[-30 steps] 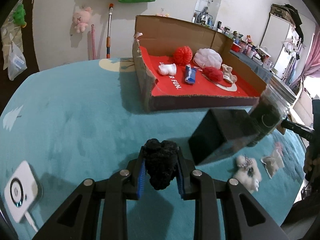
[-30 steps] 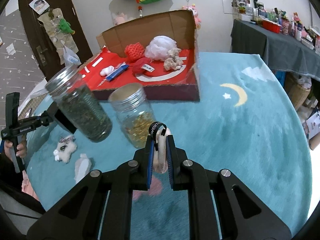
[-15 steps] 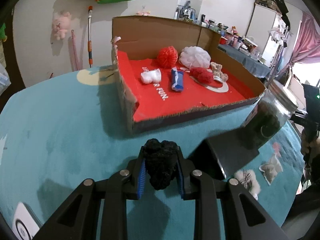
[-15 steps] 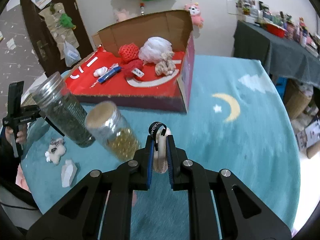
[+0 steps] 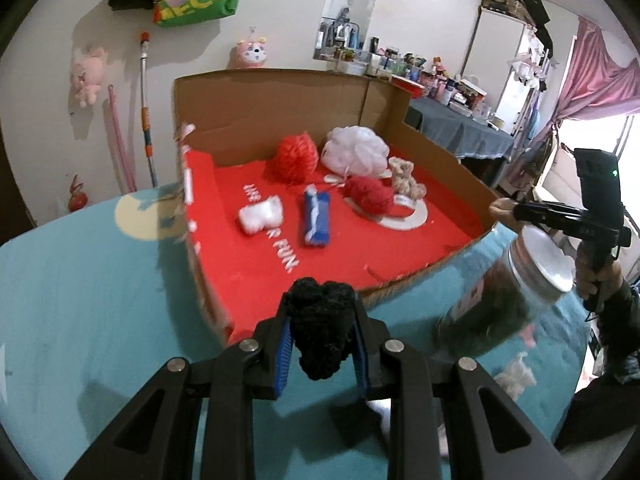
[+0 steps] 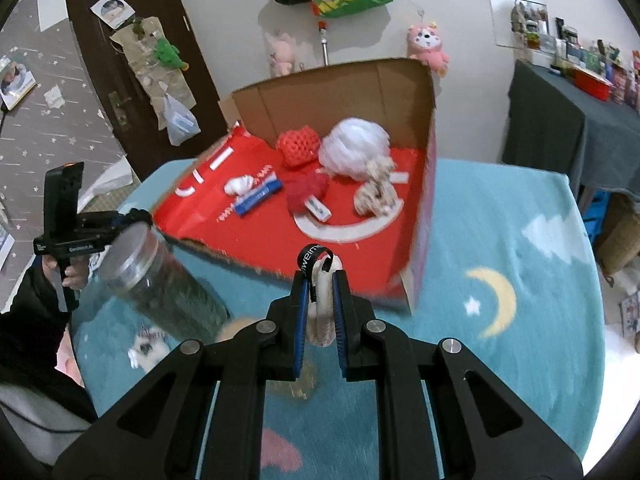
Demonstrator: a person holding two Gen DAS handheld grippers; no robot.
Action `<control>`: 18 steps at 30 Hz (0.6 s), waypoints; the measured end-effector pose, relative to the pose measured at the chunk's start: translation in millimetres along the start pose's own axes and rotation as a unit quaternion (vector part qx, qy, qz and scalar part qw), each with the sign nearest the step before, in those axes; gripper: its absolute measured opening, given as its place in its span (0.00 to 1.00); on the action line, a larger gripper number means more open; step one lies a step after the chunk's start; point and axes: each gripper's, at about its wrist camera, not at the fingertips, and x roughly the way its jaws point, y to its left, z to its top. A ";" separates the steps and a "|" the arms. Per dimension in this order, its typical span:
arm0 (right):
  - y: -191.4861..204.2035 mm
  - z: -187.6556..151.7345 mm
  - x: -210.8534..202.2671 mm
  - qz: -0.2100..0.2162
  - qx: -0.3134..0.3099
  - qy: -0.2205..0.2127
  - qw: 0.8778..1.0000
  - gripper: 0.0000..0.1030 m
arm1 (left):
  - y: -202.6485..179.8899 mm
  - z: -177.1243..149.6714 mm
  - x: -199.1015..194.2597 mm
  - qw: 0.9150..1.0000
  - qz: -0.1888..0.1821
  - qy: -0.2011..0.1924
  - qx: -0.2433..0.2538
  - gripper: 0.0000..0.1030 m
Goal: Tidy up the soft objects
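Since the earlier frames both grippers have been carried up and toward the cardboard box, which now fills more of each view, its near edge standing just past the fingertips. On the teal rug, at far left in the right wrist view, the person's hand is seen gripping the other tool's handle, beside a blurred glass jar with a metal lid. In the left wrist view, the left gripper is clenched on a black fuzzy object, held pinched between the blue pads above the rug, just short of the box's near edge. Inside the box, on the red lining, a small white bundle, a blue packet, a red mesh ball, a red yarn ball, a white mesh puff and a beige plush are laid out from left to right. In the right wrist view, the right gripper is clamped on a pale soft item with a black strap, raised before the box's near right corner.
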 end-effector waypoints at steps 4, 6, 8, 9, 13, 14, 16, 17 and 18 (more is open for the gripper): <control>2.4 17.6 17.1 -0.004 -0.004 0.006 1.000 0.11 | -2.6 20.4 19.6 1.000 0.009 0.018 -0.002 0.26; 4.8 26.4 31.3 -0.022 -0.010 0.020 1.000 0.11 | -0.8 27.6 31.5 0.999 0.017 0.033 -0.009 0.26; 7.0 33.1 46.5 -0.044 -0.020 0.035 0.998 0.11 | 1.2 33.9 45.5 0.998 0.024 0.052 -0.015 0.26; 8.0 35.9 56.0 -0.052 -0.023 0.047 0.997 0.11 | 1.9 35.9 51.6 0.998 0.026 0.060 -0.015 0.26; 7.7 41.0 89.0 -0.086 -0.032 0.093 0.991 0.11 | 4.1 41.0 74.7 0.994 0.055 0.093 -0.017 0.27; 7.4 40.4 93.1 -0.094 -0.035 0.099 0.990 0.12 | 6.2 41.4 79.2 0.993 0.057 0.101 -0.023 0.27; 4.8 41.4 103.5 -0.100 -0.034 0.113 0.988 0.12 | 10.4 41.9 88.3 0.991 0.063 0.115 -0.032 0.27; 3.8 41.6 107.5 -0.105 -0.033 0.118 0.987 0.12 | 11.4 41.3 91.0 0.990 0.067 0.117 -0.032 0.27; 3.8 41.8 110.0 -0.111 -0.037 0.122 0.986 0.12 | 12.7 41.2 93.3 0.990 0.070 0.119 -0.032 0.27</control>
